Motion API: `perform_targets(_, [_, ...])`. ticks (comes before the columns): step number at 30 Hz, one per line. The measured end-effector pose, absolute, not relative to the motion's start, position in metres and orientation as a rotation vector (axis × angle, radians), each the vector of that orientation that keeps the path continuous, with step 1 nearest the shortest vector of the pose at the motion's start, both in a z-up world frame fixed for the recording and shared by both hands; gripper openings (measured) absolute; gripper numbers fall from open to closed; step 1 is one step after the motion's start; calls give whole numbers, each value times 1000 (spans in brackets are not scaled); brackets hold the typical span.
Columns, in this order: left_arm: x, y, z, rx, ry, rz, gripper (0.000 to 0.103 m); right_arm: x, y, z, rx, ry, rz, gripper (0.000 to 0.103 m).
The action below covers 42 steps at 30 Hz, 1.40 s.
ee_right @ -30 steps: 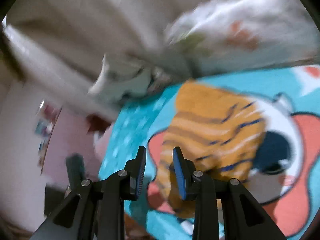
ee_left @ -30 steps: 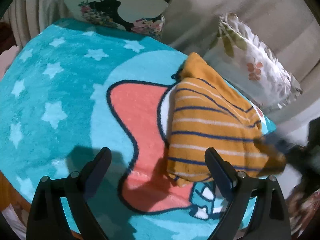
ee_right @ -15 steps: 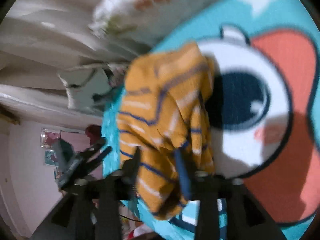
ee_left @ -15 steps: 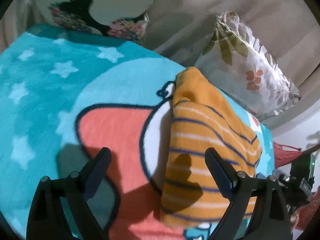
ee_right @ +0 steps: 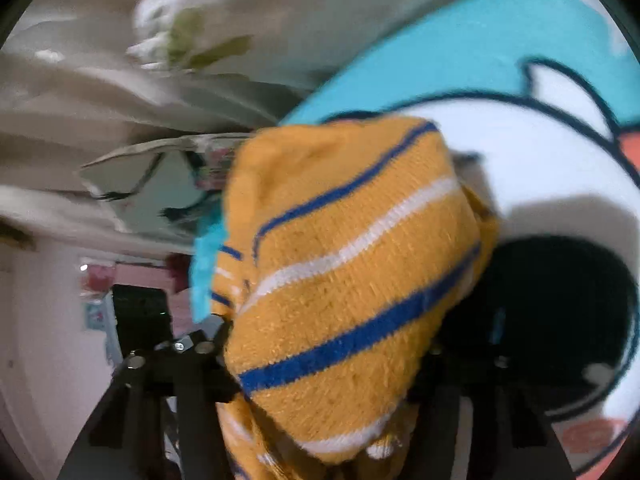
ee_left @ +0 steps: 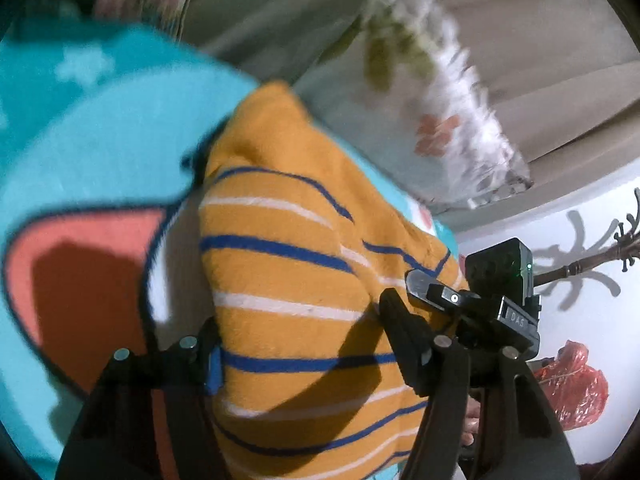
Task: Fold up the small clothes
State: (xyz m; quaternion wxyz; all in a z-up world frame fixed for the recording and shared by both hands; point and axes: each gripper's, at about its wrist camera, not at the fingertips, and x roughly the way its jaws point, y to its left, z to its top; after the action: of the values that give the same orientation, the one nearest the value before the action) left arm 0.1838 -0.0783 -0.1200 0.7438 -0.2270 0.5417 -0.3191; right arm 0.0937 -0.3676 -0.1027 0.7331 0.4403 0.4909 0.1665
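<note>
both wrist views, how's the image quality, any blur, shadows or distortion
Left wrist view: pillow and blanket smeared by motion blur, the sweater sharper, with a hard gripper shadow across it. Right wrist view: background streaked, the sweater fills the middle and hides the fingertips; knit texture readable. Both views: fisheye bending and dark corners.

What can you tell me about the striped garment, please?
The garment is a small mustard-yellow knit with thin blue and white stripes, soft and fuzzy. It lies bunched on the blanket. The left gripper and the right gripper straddle its near end; their jaws have just been closing.
</note>
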Motion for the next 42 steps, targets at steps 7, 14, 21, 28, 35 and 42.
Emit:
perform_targets(7, [195,-81,-113,-223,1191,-405,68,114,-356,-72,865,1032,394,63])
perform_targets(14, [159,-58,-101,-259,1133,-308,72,82,-392,-73,912,1050,281,64])
perform_targets(21, [117,-41,-113,-275,1141,-281,72,5,-378,-35,816,1058,330,67])
perform_targets(28, [103,-64,-139,-180,1165,-241,72,35,-337,-61,649,1134,292,19])
perform_targets(35, [90,-90,-152,-152,1217,-242,72,33,-346,-30,501,1080,254,17])
perform_targets(42, [74,-90,-131,-95,1166,-223,72,24,-386,-31,594,1052,151,35])
